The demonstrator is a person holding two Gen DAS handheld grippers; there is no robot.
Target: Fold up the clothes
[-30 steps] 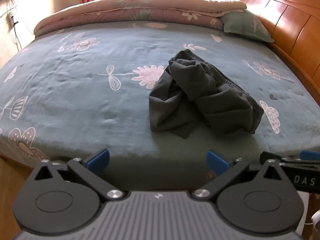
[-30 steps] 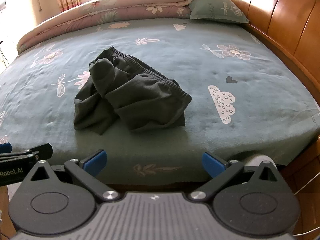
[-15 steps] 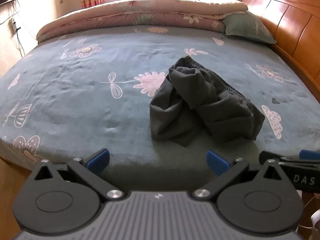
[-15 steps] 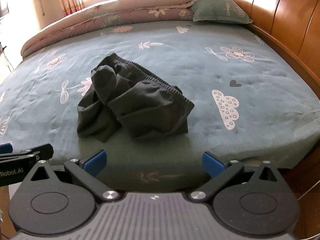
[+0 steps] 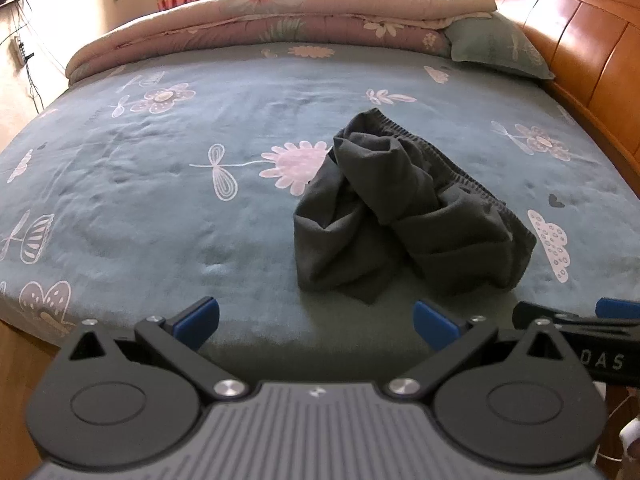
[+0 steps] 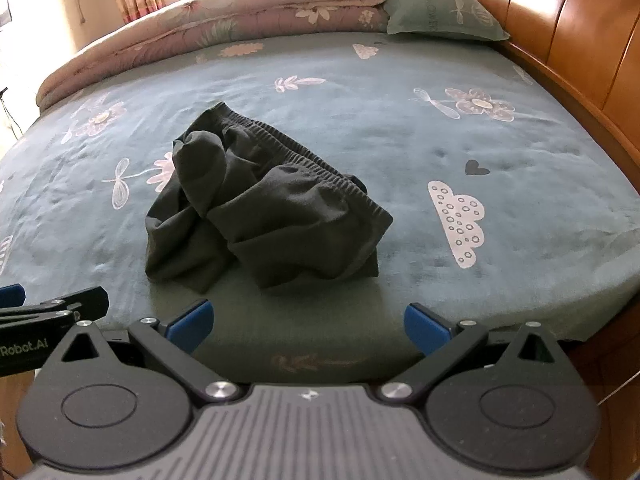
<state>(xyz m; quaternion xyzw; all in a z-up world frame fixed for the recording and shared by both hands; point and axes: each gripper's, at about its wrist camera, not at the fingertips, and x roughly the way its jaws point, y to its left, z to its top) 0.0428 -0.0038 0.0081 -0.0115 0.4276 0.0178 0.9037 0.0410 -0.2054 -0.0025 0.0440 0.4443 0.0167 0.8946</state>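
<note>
Left wrist view: left hand-held gripper (image 5: 316,318) spread wide, empty
Right hand-held gripper (image 6: 306,320): wide, empty
Shorts (image 6: 264,204): crumpled on bed (image 6: 440,128), possibly inside out

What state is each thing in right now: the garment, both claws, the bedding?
Dark garment: crumpled in a heap, unfolded, on the bed sheet.
Left claw: open, empty, short of the garment.
Right claw: open, empty, short of the garment.
Quilt: folded along the far edge.
Pillow: lying by the headboard.
</note>
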